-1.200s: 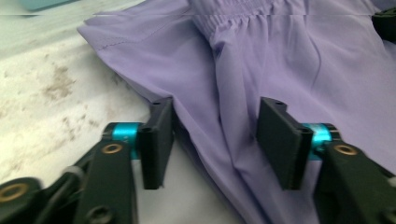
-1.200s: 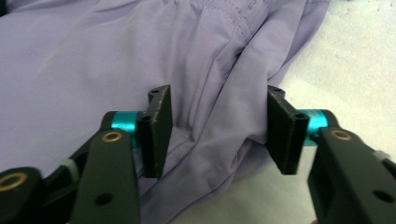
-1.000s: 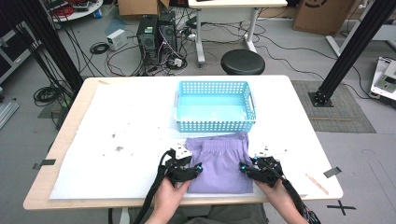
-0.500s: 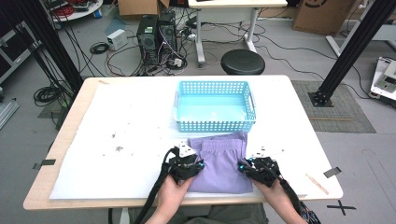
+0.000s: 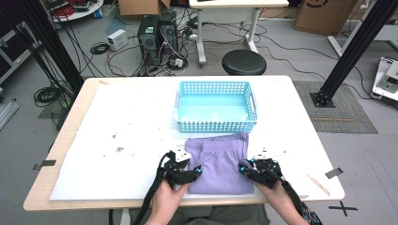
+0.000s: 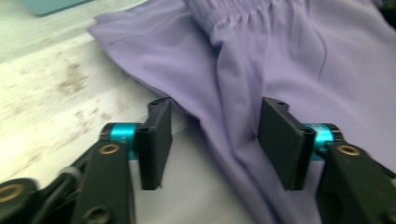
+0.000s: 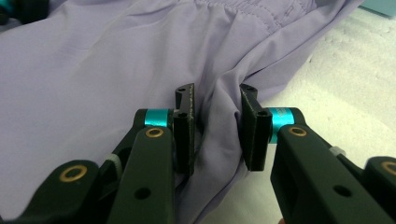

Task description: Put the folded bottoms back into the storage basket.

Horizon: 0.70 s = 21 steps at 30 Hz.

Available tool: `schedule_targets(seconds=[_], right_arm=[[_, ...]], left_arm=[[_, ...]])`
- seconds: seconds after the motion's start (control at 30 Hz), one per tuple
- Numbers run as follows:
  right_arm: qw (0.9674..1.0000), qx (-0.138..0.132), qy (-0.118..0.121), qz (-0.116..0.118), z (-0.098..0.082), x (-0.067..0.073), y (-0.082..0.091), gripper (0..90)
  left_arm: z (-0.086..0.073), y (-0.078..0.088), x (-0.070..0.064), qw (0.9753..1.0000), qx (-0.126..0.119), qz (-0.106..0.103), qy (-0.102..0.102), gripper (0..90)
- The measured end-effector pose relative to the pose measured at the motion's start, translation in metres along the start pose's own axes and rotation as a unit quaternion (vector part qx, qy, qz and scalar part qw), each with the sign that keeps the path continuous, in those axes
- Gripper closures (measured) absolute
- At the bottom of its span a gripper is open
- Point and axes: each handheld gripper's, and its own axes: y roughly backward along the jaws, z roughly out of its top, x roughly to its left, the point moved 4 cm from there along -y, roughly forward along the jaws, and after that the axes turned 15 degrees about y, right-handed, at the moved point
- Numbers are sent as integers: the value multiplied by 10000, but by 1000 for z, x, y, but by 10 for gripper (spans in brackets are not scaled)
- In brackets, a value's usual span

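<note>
Shorts (image 5: 219, 163) of thin purple cloth lie flat on the tabletop (image 5: 117, 122) just before the blue basket (image 5: 216, 107), between both grippers. In the left gripper view the fingers (image 6: 156, 135) stand wide apart astride the hem. In the right gripper view the fingers (image 7: 187, 126) half-close round a raised fold, not yet pinching. Soft, light, limp: best taken by its edges.
</note>
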Motion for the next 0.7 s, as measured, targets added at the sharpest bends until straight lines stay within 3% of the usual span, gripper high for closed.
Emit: schedule_targets(seconds=[0.23, 0.37, 0.7], right_arm=[[10000, 5, -7, 38, 1, 0, -1, 747], [10000, 13, -27, 68, 1, 0, -1, 793], [9999, -168, -16, 31, 3, -3, 6, 844]], left_arm=[[6, -9, -5, 9999, -56, -102, -86, 676], [7, -12, -9, 9994, -63, -248, -211, 829], [13, -7, -7, 9978, -137, -616, -187, 848]])
